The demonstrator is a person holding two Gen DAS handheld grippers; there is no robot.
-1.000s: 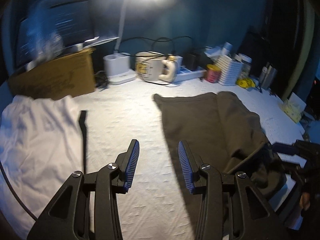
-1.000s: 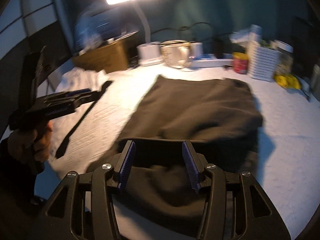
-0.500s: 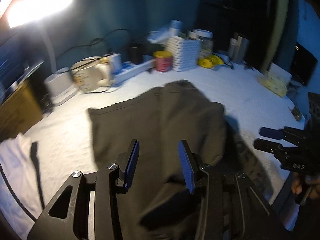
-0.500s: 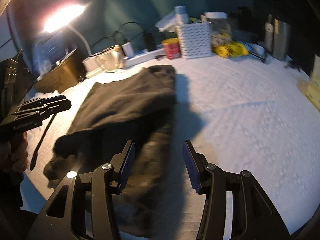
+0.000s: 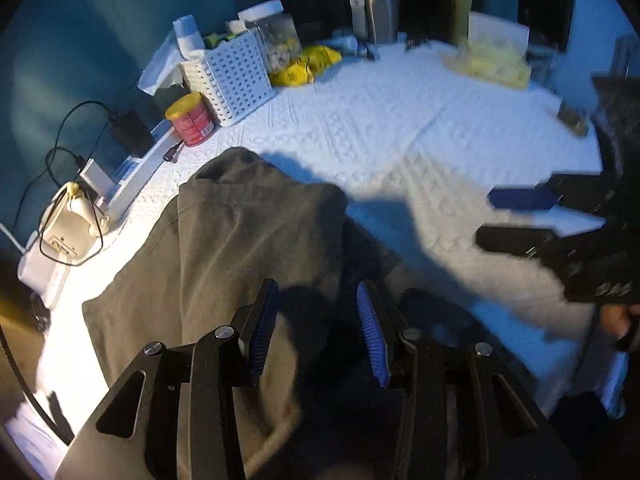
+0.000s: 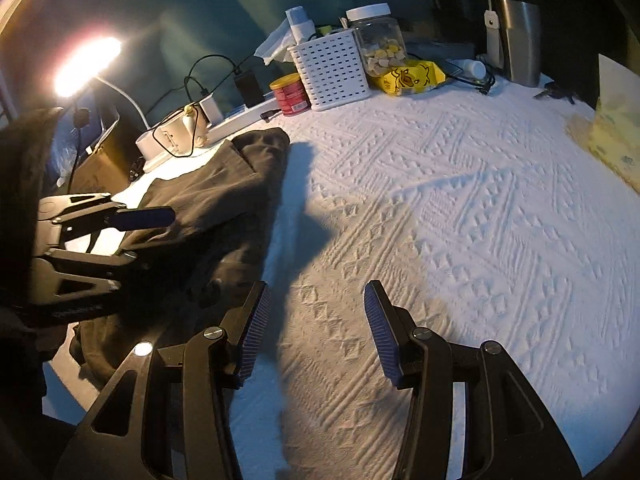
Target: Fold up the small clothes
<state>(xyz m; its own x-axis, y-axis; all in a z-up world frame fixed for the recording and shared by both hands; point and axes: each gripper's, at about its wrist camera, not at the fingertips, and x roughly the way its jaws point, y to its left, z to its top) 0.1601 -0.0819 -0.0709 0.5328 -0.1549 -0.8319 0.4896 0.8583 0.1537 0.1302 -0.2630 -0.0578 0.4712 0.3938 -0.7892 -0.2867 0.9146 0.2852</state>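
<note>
On the white textured cloth (image 6: 460, 208), the dark olive garment (image 5: 224, 248) lies partly folded, w/ our left gripper (image 5: 316, 328) over its near end and our right gripper (image 6: 314, 328) just beside its right edge, both spread wide and holding nothing. To fold it well we'd pinch a hemmed corner, not the bunched middle, and lay edge to edge. No writing legible on the red can (image 6: 290, 94) or yellow packet (image 6: 412, 76).

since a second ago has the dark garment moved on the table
Yes. The dark garment has been folded leftward toward the power strip; the right tool now hangs over bare tablecloth.
</note>
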